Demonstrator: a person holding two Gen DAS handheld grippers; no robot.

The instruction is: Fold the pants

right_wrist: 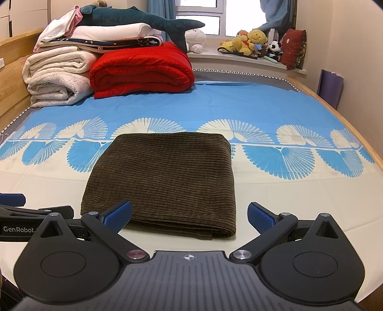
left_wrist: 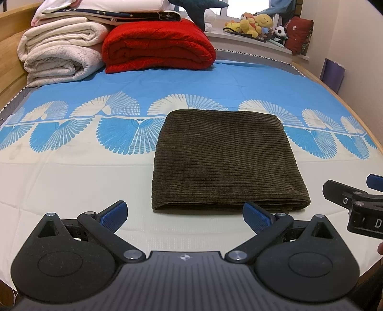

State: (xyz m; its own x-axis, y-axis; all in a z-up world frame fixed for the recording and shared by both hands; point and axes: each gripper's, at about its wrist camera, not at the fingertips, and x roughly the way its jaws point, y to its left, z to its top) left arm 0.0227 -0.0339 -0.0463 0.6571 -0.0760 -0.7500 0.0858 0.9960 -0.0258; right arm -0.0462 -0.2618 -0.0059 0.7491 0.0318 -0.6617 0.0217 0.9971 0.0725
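Brown corduroy pants [left_wrist: 227,158] lie folded square on the bed [left_wrist: 71,179]. The left gripper [left_wrist: 184,216] and right gripper [right_wrist: 189,216] hover at the near edge, jaws wide and empty, the fold apparently finished.

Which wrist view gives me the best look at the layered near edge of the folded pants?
The right wrist view: the pants sit centred ahead of the open right gripper, with stacked layers visible along the near edge. The left wrist view shows them right of centre, the open left gripper covering the near right edge.

A wooden-framed bed [right_wrist: 335,112] wears a blue-and-cream fan-patterned sheet [right_wrist: 239,105]. Far left lie folded cream blankets [right_wrist: 55,79] and a red quilt [right_wrist: 141,69]; a bright window [right_wrist: 198,16] stands beyond, cream wall [right_wrist: 347,36] right.
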